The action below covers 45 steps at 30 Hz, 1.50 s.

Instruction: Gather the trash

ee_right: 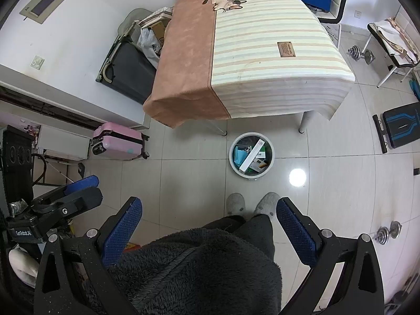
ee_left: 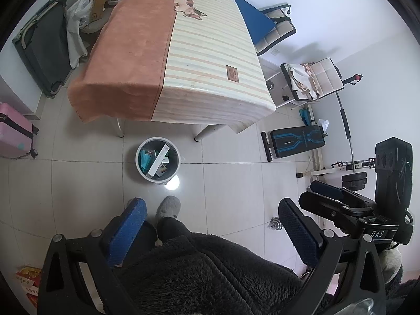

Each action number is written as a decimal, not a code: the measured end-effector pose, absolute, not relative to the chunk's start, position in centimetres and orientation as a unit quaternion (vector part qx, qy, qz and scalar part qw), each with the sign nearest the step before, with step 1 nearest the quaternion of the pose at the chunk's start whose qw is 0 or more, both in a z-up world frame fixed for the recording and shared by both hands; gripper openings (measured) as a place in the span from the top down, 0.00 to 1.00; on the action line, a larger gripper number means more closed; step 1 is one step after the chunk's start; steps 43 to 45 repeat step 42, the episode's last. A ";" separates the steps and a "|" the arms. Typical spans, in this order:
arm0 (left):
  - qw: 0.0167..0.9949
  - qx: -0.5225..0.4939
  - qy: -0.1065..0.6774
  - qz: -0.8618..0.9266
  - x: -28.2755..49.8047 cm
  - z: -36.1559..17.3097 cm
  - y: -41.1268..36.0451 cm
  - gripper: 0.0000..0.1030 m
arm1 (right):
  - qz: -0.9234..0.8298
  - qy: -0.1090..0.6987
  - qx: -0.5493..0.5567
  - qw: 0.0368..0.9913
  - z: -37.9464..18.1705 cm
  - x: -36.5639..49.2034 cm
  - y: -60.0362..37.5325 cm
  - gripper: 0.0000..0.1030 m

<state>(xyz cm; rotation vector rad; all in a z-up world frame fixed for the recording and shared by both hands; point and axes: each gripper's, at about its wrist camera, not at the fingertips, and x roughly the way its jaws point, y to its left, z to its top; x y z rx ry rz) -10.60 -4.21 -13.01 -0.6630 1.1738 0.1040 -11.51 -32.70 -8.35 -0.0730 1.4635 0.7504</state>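
While the trash bin (ee_left: 157,159) stands on the floor tiles (ee_left: 236,183) just in front of the tabletop (ee_left: 210,52), I see a long white box (ee_left: 158,161) and teal packaging (ee_left: 144,160) lying inside it. My left claw (ee_left: 212,227) and right claw (ee_right: 210,225) both hang wide open and empty above my dark fleece robe (ee_right: 197,267), well short of the bin. A pink suitcase (ee_right: 118,140) sits off to the left by the wall.
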 end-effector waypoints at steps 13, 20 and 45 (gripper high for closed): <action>0.783 -0.295 0.546 0.038 -10.2 -12.7 -4.5 0.00 | 0.332 0.650 -0.033 0.683 -7.8 -11.3 -33.3 0.00; 0.788 -0.290 0.543 0.037 -10.4 -12.3 -4.6 0.00 | 0.334 0.648 -0.038 0.684 -7.4 -11.1 -33.2 0.00; 0.796 -0.286 0.532 0.044 -10.5 -11.4 -4.7 0.00 | 0.342 0.638 -0.043 0.689 -6.2 -11.1 -33.3 0.00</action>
